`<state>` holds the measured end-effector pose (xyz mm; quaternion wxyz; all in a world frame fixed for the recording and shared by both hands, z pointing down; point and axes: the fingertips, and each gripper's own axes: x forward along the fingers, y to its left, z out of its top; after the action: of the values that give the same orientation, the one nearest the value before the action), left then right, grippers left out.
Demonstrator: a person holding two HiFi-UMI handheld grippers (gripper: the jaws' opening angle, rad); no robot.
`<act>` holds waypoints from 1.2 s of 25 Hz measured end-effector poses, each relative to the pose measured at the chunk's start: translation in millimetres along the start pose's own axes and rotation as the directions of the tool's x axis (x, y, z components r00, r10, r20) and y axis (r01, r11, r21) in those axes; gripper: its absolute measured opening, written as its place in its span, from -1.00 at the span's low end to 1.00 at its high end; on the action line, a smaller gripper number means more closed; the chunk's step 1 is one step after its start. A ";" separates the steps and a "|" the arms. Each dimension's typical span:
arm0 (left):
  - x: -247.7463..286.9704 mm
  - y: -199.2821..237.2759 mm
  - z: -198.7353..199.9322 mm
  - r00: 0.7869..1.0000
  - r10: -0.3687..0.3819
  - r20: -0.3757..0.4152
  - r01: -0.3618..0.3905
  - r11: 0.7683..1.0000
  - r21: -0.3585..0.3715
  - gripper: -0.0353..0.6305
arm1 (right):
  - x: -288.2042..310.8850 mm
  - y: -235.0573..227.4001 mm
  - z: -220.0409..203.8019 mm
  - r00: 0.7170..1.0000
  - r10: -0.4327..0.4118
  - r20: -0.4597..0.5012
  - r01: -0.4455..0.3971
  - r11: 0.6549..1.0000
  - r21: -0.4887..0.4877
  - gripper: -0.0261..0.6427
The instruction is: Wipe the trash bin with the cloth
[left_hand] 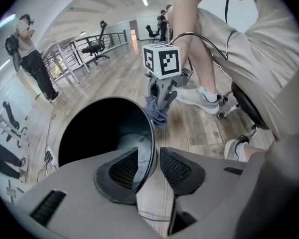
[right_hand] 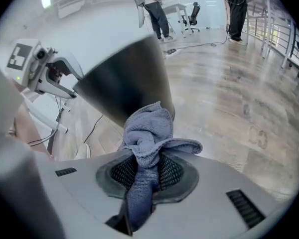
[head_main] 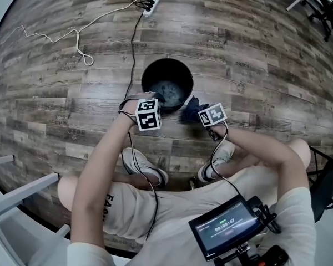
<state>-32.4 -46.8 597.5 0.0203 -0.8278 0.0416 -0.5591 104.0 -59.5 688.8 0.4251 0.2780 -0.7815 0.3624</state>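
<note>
Currently, the round black plastic trash bin (head_main: 180, 76) stands upright on the wood-pattern plank floor (head_main: 238, 49), with the left gripper (left_hand: 150, 167) set over its near rim: its 2 jaws stand apart, 1 pad inside the wall and 1 outside, and a gap shows at the outer pad. The right gripper (right_hand: 147, 171) is clamped on the bunched blue-grey microfibre cloth (right_hand: 147, 133), which it holds just beside the bin's outer wall.
</note>
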 end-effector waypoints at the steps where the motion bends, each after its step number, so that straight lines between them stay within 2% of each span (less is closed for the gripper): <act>1: -8.1 1.6 7.3 1.000 0.010 0.029 -0.009 1.000 -0.023 -0.50 | -18.9 -4.0 7.6 1.000 -0.007 0.022 0.007 1.000 -0.017 -0.67; 3: -28.4 8.3 22.3 0.995 0.043 0.095 -0.035 0.996 -0.083 -0.51 | -56.8 -12.2 28.3 0.996 -0.024 0.081 0.028 0.998 -0.052 -0.67; 5: -54.6 19.4 40.0 0.980 0.094 0.175 -0.064 0.984 -0.166 -0.51 | -94.4 -18.4 56.9 0.986 -0.031 0.164 0.040 0.998 -0.052 -0.68; 7: -84.0 33.6 59.3 0.953 0.168 0.251 -0.103 0.962 -0.254 -0.51 | -130.3 -19.4 86.7 0.965 -0.029 0.259 0.034 0.999 -0.014 -0.67; 9: -115.3 50.1 75.6 0.915 0.264 0.304 -0.147 0.922 -0.357 -0.51 | -166.4 -13.6 115.6 0.935 -0.038 0.351 0.038 0.999 0.007 -0.67; 13: -183.2 78.0 103.9 0.812 0.436 0.387 -0.189 0.825 -0.532 -0.51 | -234.0 12.0 161.2 0.861 -0.048 0.507 0.076 0.997 -0.035 -0.67; 16: -234.1 85.0 122.7 0.719 0.524 0.456 -0.170 0.769 -0.616 -0.51 | -277.2 39.5 177.8 0.803 -0.009 0.595 0.068 0.995 -0.077 -0.67; 18: -265.0 84.7 130.3 0.657 0.574 0.489 -0.146 0.733 -0.664 -0.51 | -300.6 57.6 181.8 0.780 0.022 0.626 0.065 0.991 -0.115 -0.67; 19: -277.1 82.3 132.1 0.635 0.592 0.496 -0.141 0.720 -0.679 -0.51 | -309.9 65.2 182.2 0.775 0.034 0.632 0.065 0.989 -0.132 -0.67; 20: -286.3 78.1 132.7 0.624 0.603 0.497 -0.144 0.714 -0.685 -0.51 | -317.9 71.2 182.3 0.770 0.043 0.636 0.065 0.987 -0.146 -0.67; 23: -296.4 62.8 127.3 0.619 0.620 0.482 -0.172 0.705 -0.688 -0.51 | -337.4 80.5 188.1 0.733 0.053 0.679 0.083 0.982 -0.167 -0.67; 26: -287.3 61.4 111.0 0.606 0.658 0.448 -0.190 0.666 -0.721 -0.51 | -339.3 79.4 199.8 0.687 0.056 0.725 0.111 0.977 -0.180 -0.67; 28: -273.2 66.1 100.1 0.597 0.681 0.424 -0.190 0.634 -0.750 -0.51 | -327.9 74.8 204.6 0.680 0.063 0.730 0.125 0.972 -0.200 -0.67; 30: -257.6 69.1 91.3 0.595 0.693 0.407 -0.184 0.611 -0.770 -0.51 | -309.6 68.2 204.5 0.692 0.061 0.720 0.143 0.965 -0.220 -0.67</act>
<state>-46.6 -93.2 319.7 -0.1097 -0.8783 0.4441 -0.1393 108.6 -144.7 321.3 0.1251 0.3573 -0.9191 0.1095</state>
